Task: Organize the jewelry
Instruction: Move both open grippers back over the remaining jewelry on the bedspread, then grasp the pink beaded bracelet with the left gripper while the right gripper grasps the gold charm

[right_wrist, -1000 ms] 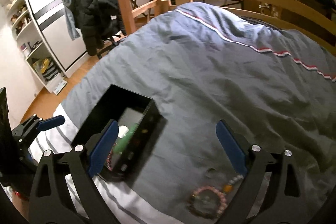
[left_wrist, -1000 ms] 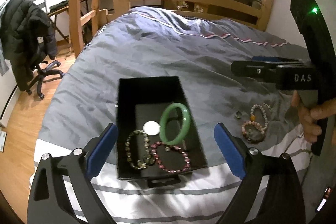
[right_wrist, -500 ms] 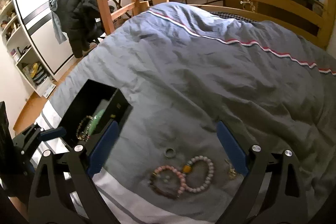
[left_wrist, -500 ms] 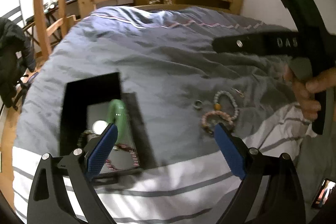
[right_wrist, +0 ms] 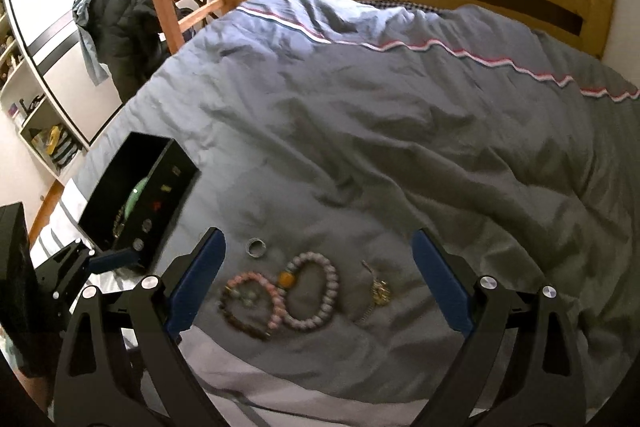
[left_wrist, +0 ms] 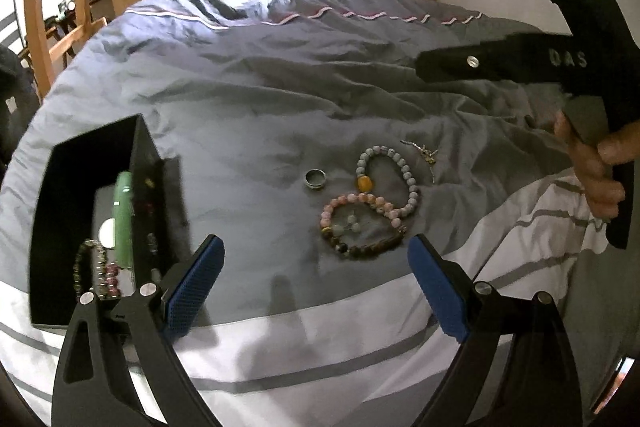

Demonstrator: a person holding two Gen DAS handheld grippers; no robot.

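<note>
Grey duvet (right_wrist: 400,147): black box (left_wrist: 88,187) left for stowing, loose bracelets (left_wrist: 368,203) and ring (left_wrist: 315,179) between both wide-open, empty grippers (left_wrist: 312,291) (right_wrist: 318,287), likely next pick.

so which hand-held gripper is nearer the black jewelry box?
Left. The left hand-held gripper hovers beside the black jewelry box; the right hand-held gripper hangs over the loose bracelets, farther away.

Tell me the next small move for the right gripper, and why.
Probably lower the right gripper onto the pale bead bracelet lying directly between its open jaws. It holds nothing, and the ring, bracelets and small charm still lie on the duvet outside the black box.
</note>
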